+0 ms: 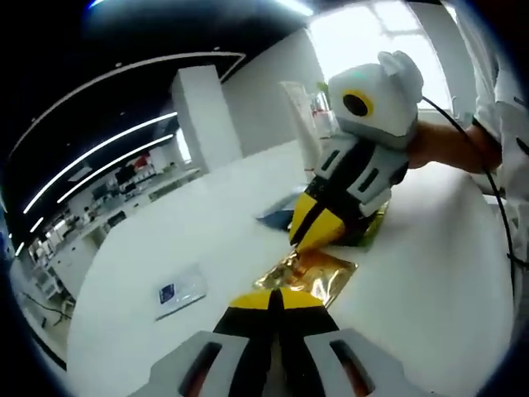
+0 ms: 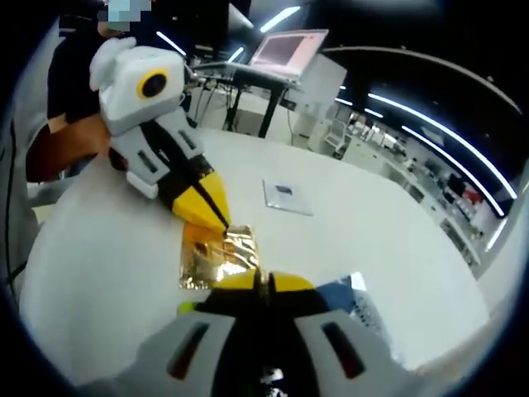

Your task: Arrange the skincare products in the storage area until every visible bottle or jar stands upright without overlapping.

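Nearest my left camera, the left gripper (image 1: 275, 296) is pointing forward with its two yellow-and-black jaws pressed together, and their tips are pinching the near edge of a gold foil packet (image 1: 312, 275) that is lying flat on the white table (image 1: 430, 281). I am reading this gripper as clenched on the packet. In the right gripper view I am seeing it come in from the upper left (image 2: 223, 225), a person's hand (image 2: 62, 149) wrapped around its grip, its tips biting the far corner of the packet (image 2: 216, 258).

The right gripper (image 2: 261, 277) is doing the same from the opposite side: its jaws are closed tight, with no gap between them, and their tips are sitting on the packet's edge closest to that camera. In the left gripper view it is reaching in from the upper right (image 1: 304, 245), held by a hand (image 1: 446, 147), and its tips are meeting the packet's far edge. So both grippers are holding the one packet between them, at opposite edges.

A blue flat packet (image 2: 351, 302) is lying on the table just beside the right gripper, partly hidden by it; I cannot tell what it is. A small white card with a dark square (image 1: 178, 291) is resting on the table well apart from the foil packet (image 2: 287, 197). Behind the table a laptop (image 2: 288, 51) is standing open on a stand.
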Demonstrator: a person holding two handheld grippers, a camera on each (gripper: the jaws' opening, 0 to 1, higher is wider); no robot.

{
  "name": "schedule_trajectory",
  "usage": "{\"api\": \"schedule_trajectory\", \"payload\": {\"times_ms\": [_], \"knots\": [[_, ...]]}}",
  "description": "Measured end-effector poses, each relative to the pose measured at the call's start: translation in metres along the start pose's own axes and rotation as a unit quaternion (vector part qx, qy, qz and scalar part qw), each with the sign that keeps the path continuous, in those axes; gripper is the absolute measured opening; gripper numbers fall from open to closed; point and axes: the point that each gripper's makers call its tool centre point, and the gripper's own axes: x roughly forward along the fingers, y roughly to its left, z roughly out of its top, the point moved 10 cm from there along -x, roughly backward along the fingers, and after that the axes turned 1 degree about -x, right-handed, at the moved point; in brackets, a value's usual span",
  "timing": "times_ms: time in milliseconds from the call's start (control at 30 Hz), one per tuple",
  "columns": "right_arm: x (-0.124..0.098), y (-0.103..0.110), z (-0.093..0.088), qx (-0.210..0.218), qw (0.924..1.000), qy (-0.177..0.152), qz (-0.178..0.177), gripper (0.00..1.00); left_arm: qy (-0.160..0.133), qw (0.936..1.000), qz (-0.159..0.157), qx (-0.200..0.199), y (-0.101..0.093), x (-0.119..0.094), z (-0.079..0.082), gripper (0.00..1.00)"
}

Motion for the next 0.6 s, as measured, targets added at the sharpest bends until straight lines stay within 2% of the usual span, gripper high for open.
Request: {"api": "schedule_trajectory", "payload": {"times_ms": [233,467,600], "knots": [[0.0011,-0.0036,-0.0009,0.023,0.9997,-0.002,0.008,0.04,-0.002,0.9982,-0.023,-0.055,0.0009,0.0022,0.0,0.0],[0.0015,-0.0041,-0.0005,0.025,0.9997,0.0,0.008,0.04,-0.004,0.9971,-0.033,-0.068,-0.001,0.004,0.0005,0.0],[0.0014,-0.0042,-0.0008,0.021,0.9997,0.005,0.008,0.0,-0.007,0.9964,-0.039,-0.074,-0.0033,0.0065,0.0013,0.0]]}}
